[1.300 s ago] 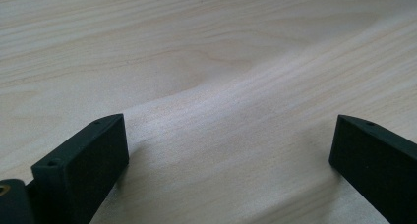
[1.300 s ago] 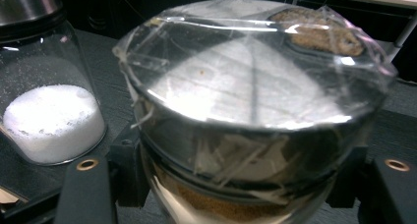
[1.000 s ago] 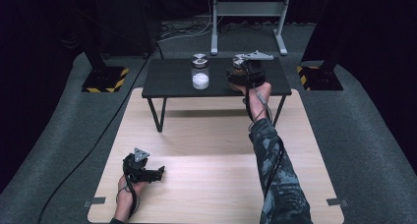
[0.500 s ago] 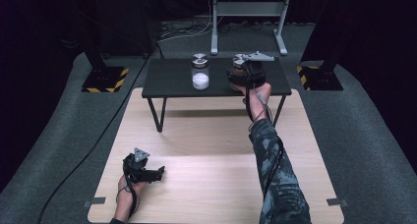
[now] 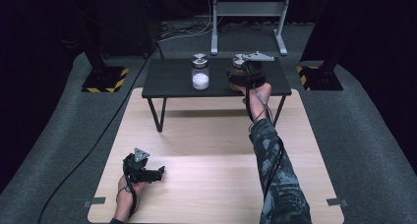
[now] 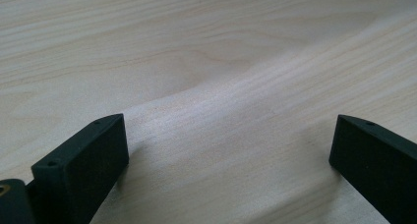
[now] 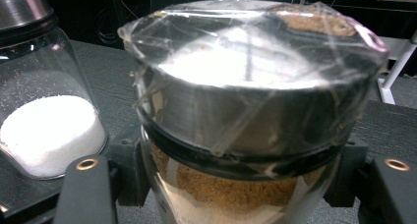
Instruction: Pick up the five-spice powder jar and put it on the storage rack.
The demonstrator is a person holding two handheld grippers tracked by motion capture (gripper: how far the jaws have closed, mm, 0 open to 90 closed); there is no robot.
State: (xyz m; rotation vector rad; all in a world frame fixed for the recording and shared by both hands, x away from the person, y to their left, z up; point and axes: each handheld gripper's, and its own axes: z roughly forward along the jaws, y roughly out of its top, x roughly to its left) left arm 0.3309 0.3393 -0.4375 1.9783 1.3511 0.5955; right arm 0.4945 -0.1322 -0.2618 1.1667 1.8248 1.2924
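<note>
Nothing has shifted since a second ago: the right gripper (image 5: 244, 75) stays clamped on the brown-powder jar (image 7: 246, 135), at two o'clock on the black table (image 5: 167, 79). The grip looks settled, ready to lift; the left gripper (image 5: 156, 174) rests wide open and empty on the wooden board (image 6: 206, 62), at seven o'clock.

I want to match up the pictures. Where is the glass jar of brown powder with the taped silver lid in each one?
High view: the glass jar of brown powder stands on the small black table, right of middle, in the right gripper.
Right gripper view: close up at centre, between the black jaws.
Left gripper view: not there, bare pale wood.
Shared landmark: the glass jar of white grains beside it.
</note>
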